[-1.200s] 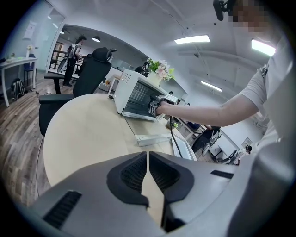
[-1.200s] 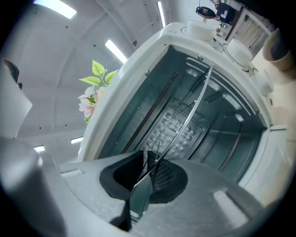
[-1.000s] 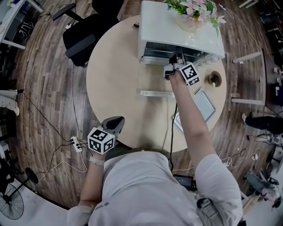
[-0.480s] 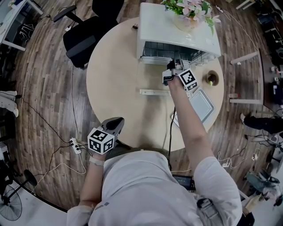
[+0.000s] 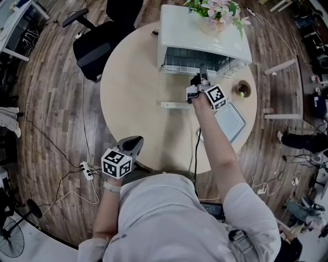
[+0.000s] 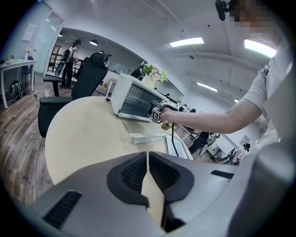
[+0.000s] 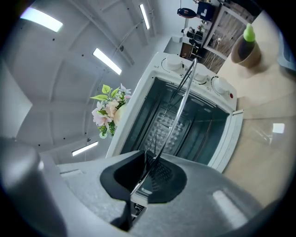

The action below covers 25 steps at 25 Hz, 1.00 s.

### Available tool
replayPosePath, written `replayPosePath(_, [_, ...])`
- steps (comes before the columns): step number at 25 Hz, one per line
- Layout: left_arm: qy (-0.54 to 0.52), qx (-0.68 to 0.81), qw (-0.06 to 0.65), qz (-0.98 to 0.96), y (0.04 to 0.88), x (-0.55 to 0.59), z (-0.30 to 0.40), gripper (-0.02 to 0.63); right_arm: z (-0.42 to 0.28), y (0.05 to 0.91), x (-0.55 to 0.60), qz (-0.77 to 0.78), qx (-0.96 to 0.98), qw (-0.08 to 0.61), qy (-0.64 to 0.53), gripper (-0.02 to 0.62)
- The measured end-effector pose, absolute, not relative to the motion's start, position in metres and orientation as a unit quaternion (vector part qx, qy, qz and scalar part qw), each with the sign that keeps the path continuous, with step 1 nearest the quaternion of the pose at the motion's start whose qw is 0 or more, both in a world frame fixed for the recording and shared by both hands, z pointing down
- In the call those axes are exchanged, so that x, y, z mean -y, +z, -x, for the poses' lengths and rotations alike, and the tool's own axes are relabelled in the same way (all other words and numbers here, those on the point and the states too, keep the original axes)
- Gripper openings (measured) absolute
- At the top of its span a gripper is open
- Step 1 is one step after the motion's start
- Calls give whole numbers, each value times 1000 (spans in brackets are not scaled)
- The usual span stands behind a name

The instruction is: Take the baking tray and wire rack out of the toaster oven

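Pale wood round table [image 5: 130, 87] carries everything. At its far edge sits the white toaster oven [image 5: 202, 36], a pot of pink and white flowers [image 5: 219, 11] on its roof. Its glass door [image 5: 177, 91] is dropped flat toward me, and the door's handle bar [image 5: 177, 106] lies across the table between me and the oven mouth, so my right arm reaches over it.

The wire rack [image 5: 190, 65] sticks partway out of the mouth, level above the door. My right gripper [image 5: 201, 77] is clamped on its front wire. In the right gripper view the pads pinch that thin rod [image 7: 182, 99], with the dark oven cavity straight ahead.

The baking tray [image 5: 231, 122] is out of the oven and lies on the table just right of my right forearm. Beyond it stands a small brown cup [image 5: 242, 91] with something green in it. A black cable [image 5: 196, 148] runs along under my arm.

My left gripper [image 5: 134, 144] hangs by the table's near edge, pads together, gripping nothing. A black office chair [image 5: 95, 46] stands off the table's far left.
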<state>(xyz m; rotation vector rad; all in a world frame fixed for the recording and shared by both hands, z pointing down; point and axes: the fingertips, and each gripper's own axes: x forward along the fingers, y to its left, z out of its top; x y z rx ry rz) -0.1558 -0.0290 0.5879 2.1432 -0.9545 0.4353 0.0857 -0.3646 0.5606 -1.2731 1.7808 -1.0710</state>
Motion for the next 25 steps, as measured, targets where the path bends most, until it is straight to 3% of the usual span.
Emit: replayPosePath(25, [163, 360, 347, -851, 580, -5, 159, 0, -89, 571, 275, 482, -676, 362, -425, 14])
